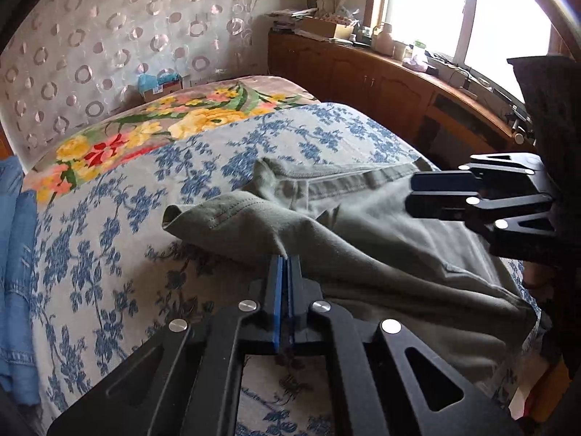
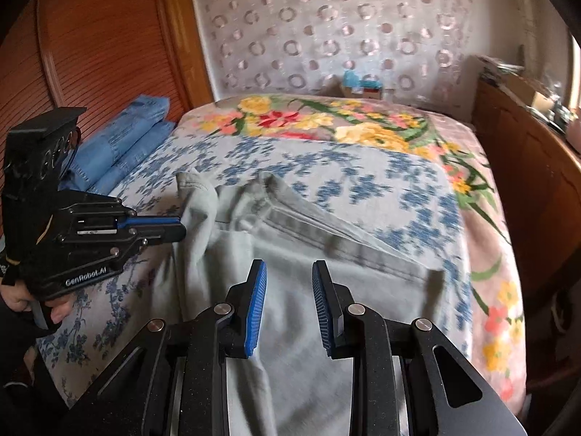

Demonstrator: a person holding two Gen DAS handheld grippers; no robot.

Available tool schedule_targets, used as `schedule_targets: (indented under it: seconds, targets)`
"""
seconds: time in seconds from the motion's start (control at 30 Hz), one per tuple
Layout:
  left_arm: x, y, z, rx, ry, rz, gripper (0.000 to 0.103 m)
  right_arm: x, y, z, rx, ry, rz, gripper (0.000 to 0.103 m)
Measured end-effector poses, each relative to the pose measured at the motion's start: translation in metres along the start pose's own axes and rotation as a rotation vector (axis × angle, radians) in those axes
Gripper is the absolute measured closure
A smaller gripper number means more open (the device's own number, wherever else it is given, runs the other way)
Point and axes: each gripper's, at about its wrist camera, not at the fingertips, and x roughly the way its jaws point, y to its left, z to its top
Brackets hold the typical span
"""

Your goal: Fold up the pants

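Grey-green pants point(image 1: 381, 239) lie crumpled on a bed with a blue-flowered cover point(image 1: 109, 225). My left gripper point(image 1: 287, 258) is shut on a raised edge of the pants fabric, which lifts in a small peak at its tips. In the right wrist view the left gripper point(image 2: 181, 227) comes in from the left, pinching the pants point(image 2: 301, 239) near a hem corner, and a hand point(image 2: 21, 301) holds its grip. My right gripper point(image 2: 288, 265) hovers over the middle of the pants, open, with nothing between its blue pads point(image 2: 256, 301). It shows at the right edge as the right gripper point(image 1: 412, 192).
Folded blue jeans point(image 1: 14, 254) point(image 2: 127, 149) lie along the bed's left side. A bright flowered blanket point(image 1: 145, 127) covers the bed's far end, with a small box point(image 1: 159, 85) behind it. A wooden cabinet point(image 1: 363, 72) point(image 2: 526, 167) runs along the right side under a window.
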Motion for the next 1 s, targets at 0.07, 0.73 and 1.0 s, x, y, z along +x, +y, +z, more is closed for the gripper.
schedule_targets:
  seconds: [0.07, 0.73, 1.0]
  targets:
    - [0.001, 0.003, -0.003, -0.011, 0.001, -0.006, 0.100, 0.012, 0.003, 0.006, -0.015, 0.018, 0.024, 0.076]
    - [-0.006, 0.016, -0.013, -0.065, -0.027, -0.016, 0.062, 0.060, 0.011, 0.024, -0.048, 0.109, -0.025, 0.095]
    - [-0.018, 0.019, -0.012, -0.068, -0.054, 0.010, 0.050, 0.029, -0.002, 0.021, -0.011, 0.002, -0.052, 0.100]
